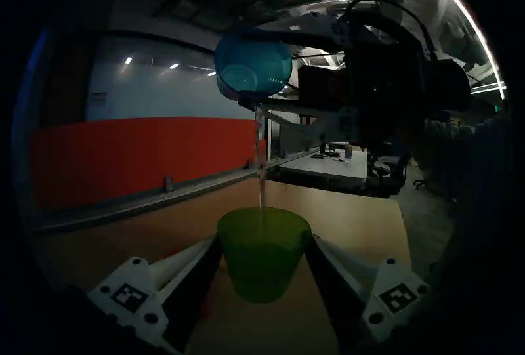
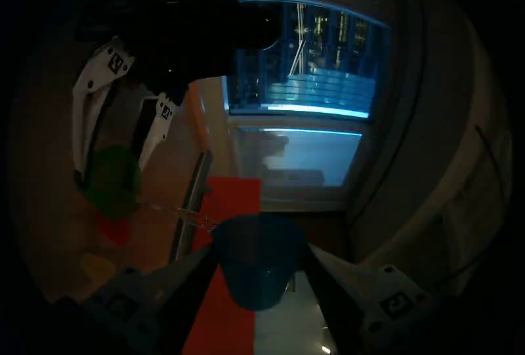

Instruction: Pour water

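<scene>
Pouring in progress, seen from both grippers. **Left gripper view:** the left gripper (image 1: 263, 243) has its jaws closed against the two sides of the green cup (image 1: 264, 256), which stands upright at lower centre of the frame with its mouth open to the top. Whether the cup's base rests on the wooden surface (image 1: 354, 217) or hangs just above it cannot be told. At upper centre the blue cup (image 1: 252, 66) is tipped over far enough that its inside faces the camera. Its lip sits directly above the green cup's mouth, and a thin stream of water (image 1: 260, 158) drops straight from one to the other. The upright receiver and the vertical alignment are presumably what keep the stream inside the rim.

**Right gripper view:** the right gripper (image 2: 259, 253) pinches the blue cup between its jaws at lower centre. The room appears turned on its side, consistent with the wrist being rolled to tilt the cup. The left gripper and the green cup lie at upper left, well apart from the blue cup's lip.

The height of the pour makes a narrow stream. A small sideways drift of either cup would likely put water on the surface.
</scene>
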